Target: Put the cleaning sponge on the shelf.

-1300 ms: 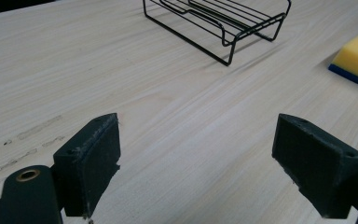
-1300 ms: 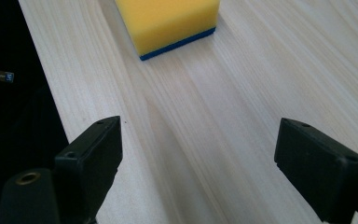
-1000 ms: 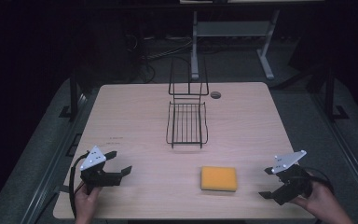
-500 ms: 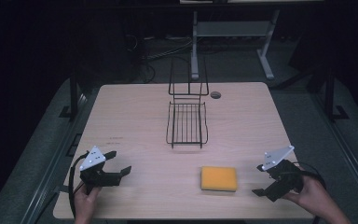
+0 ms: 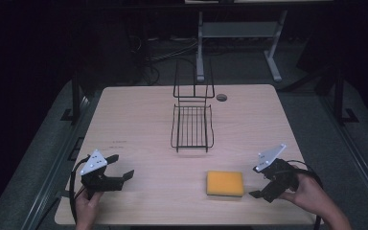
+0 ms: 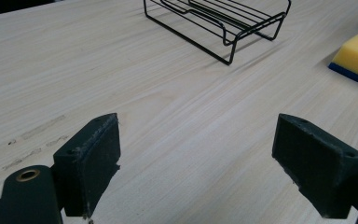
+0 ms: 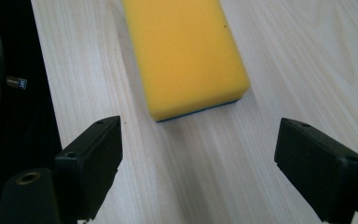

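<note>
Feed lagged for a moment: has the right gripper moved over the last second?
Yes. The right gripper has moved left toward the yellow sponge, which lies in the same spot; the gap between them is smaller.

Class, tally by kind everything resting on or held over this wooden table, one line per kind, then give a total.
Sponge, yellow with a blue underside: 1
Black wire rack: 1
Handheld grippers, left gripper and right gripper, both open: 2
Total: 4
</note>
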Available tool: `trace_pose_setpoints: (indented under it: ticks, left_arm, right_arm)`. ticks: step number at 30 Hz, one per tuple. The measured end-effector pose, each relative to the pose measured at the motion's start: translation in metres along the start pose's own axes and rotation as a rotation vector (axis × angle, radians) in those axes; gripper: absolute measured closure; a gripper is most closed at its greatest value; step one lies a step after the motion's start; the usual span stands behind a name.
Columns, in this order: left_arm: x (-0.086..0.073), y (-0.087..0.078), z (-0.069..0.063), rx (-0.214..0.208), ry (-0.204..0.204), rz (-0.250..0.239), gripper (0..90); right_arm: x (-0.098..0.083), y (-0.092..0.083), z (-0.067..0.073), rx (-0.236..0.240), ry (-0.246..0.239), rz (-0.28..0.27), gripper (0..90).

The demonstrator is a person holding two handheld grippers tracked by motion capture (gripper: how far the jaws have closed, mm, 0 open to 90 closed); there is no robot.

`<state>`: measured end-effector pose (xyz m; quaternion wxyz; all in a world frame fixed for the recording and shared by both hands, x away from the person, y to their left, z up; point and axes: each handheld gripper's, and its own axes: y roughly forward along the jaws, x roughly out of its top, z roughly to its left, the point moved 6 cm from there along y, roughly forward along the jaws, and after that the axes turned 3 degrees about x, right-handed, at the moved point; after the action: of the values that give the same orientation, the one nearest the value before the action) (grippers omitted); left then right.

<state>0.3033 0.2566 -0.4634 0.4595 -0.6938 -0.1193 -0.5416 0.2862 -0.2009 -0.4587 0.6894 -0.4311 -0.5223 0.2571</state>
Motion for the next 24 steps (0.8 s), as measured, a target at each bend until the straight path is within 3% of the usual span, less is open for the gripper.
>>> trace_pose_setpoints:
  ticks: [24]
  left_arm:
    - [0.001, -0.001, 0.001, 0.002, 0.007, -0.006, 14.6]
  right_arm:
    - [0.028, 0.015, -0.001, 0.044, -0.057, 0.046, 14.5]
